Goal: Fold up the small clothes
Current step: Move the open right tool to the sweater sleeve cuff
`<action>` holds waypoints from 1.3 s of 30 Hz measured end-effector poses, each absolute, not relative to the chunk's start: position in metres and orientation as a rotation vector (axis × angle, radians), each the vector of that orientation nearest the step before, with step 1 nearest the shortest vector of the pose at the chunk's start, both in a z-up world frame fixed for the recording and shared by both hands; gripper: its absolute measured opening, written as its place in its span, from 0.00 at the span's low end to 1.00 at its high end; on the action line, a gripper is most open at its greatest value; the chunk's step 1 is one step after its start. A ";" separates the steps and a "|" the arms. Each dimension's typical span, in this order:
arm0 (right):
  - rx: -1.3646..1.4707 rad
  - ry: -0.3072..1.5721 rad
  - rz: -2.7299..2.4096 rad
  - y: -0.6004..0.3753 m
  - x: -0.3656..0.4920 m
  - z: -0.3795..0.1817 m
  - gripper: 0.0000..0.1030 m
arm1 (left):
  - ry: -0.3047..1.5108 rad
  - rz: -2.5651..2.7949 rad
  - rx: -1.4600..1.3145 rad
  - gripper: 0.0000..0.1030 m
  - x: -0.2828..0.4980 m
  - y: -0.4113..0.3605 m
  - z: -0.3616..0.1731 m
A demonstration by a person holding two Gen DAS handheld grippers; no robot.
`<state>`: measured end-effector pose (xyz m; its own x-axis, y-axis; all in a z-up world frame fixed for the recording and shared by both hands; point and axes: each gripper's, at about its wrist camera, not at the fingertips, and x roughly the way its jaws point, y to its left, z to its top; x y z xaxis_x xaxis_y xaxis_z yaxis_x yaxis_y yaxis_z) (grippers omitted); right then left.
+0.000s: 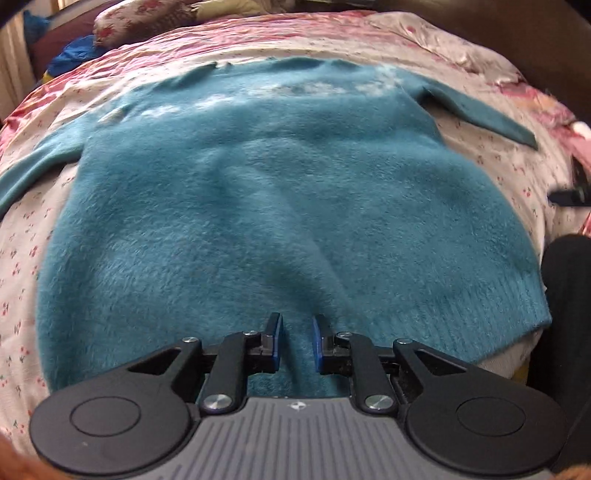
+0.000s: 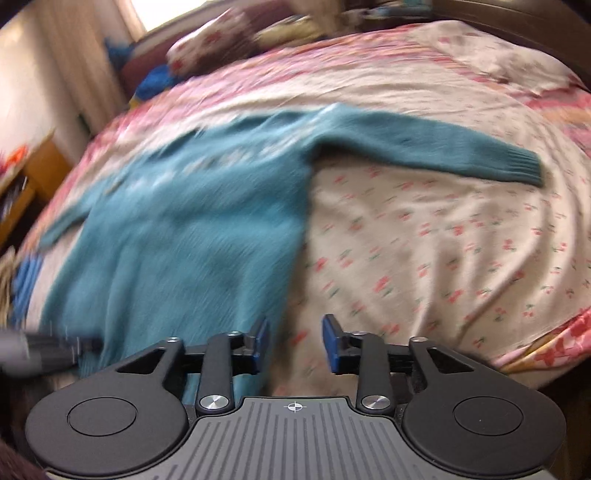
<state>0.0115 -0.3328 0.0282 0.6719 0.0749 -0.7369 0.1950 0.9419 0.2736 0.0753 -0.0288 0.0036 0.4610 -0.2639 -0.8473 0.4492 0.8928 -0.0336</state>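
A fluffy teal sweater (image 1: 258, 206) lies spread flat on the floral bed sheet (image 1: 498, 177), hem nearest me, neck at the far side. Its right sleeve (image 1: 480, 114) points out to the right and its left sleeve (image 1: 33, 173) to the left. My left gripper (image 1: 296, 321) hovers over the middle of the hem, jaws a narrow gap apart with only fabric showing below them. In the blurred right wrist view, my right gripper (image 2: 295, 323) stands open at the sweater's (image 2: 177, 236) right side edge, its left finger over the knit and its right over the sheet (image 2: 424, 258). The sleeve (image 2: 424, 147) stretches beyond.
A floral pillow (image 1: 140, 22) and a blue cloth (image 1: 74, 55) lie at the head of the bed. A wooden shelf (image 2: 33, 173) stands at the left. A dark-clothed part of the person (image 1: 565, 295) is at the bed's right edge. A blurred grey tool (image 2: 37, 350) shows at lower left.
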 end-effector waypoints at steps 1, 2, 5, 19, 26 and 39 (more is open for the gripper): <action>0.371 0.815 -0.099 -0.345 0.016 0.027 0.33 | 0.994 -0.446 0.207 0.22 0.077 -0.032 0.008; 0.403 0.789 -0.133 -0.359 0.021 0.025 0.33 | 0.983 -0.454 0.200 0.22 0.079 -0.035 0.013; 0.521 0.737 -0.222 -0.403 0.034 0.016 0.33 | 0.951 -0.475 0.179 0.23 0.089 -0.046 0.027; 0.979 0.498 -0.516 -0.565 0.075 -0.054 0.36 | 0.843 -0.694 0.158 0.25 0.149 -0.172 0.022; 1.138 0.357 -0.494 -0.585 0.080 -0.073 0.36 | 0.866 -0.722 0.166 0.26 0.154 -0.196 0.004; 1.199 0.250 -0.475 -0.582 0.074 -0.081 0.37 | 0.872 -0.721 0.150 0.27 0.155 -0.196 0.001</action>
